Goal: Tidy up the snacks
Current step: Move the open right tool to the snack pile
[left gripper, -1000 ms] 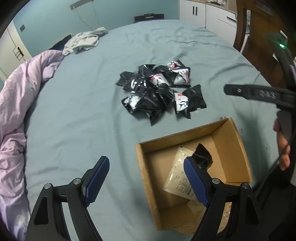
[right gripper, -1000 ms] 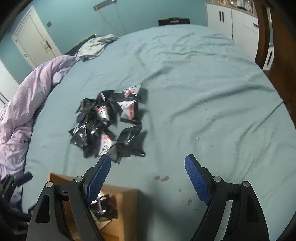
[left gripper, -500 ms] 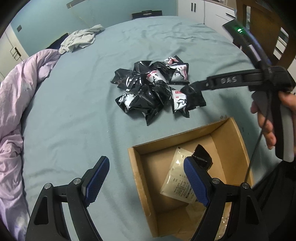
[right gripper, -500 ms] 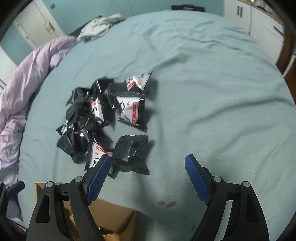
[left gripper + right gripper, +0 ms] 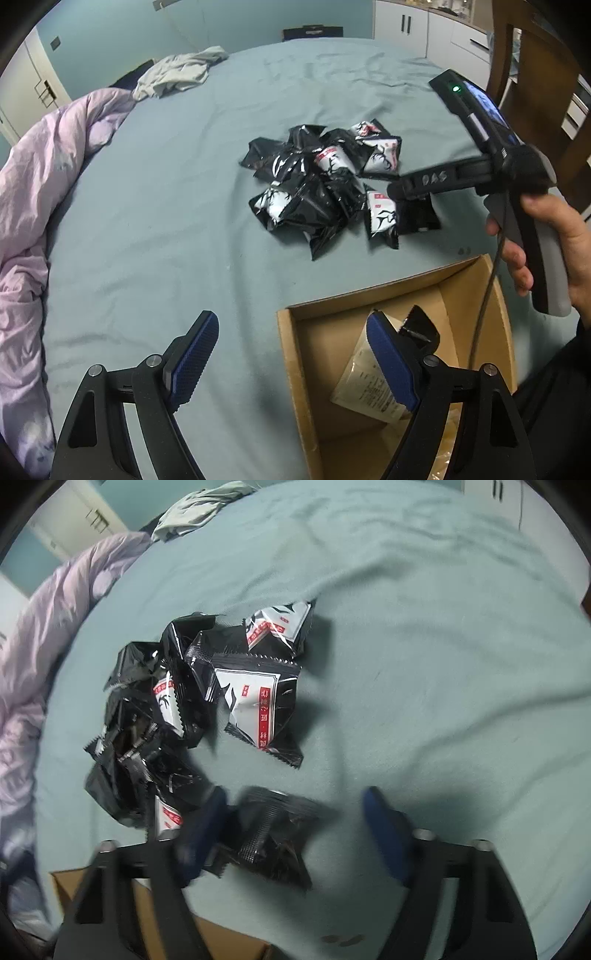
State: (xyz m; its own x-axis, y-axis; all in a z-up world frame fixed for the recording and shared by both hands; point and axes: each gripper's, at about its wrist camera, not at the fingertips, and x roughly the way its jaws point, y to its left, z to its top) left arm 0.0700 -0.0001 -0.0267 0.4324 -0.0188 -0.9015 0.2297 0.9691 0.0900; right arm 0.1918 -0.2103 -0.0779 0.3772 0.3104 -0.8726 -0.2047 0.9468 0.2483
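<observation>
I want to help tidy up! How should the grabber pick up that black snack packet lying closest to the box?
Come from above and pinch the black packet across its puffy middle. It lies flat on the bed, apart from the pile. The right gripper is closing around it.
</observation>
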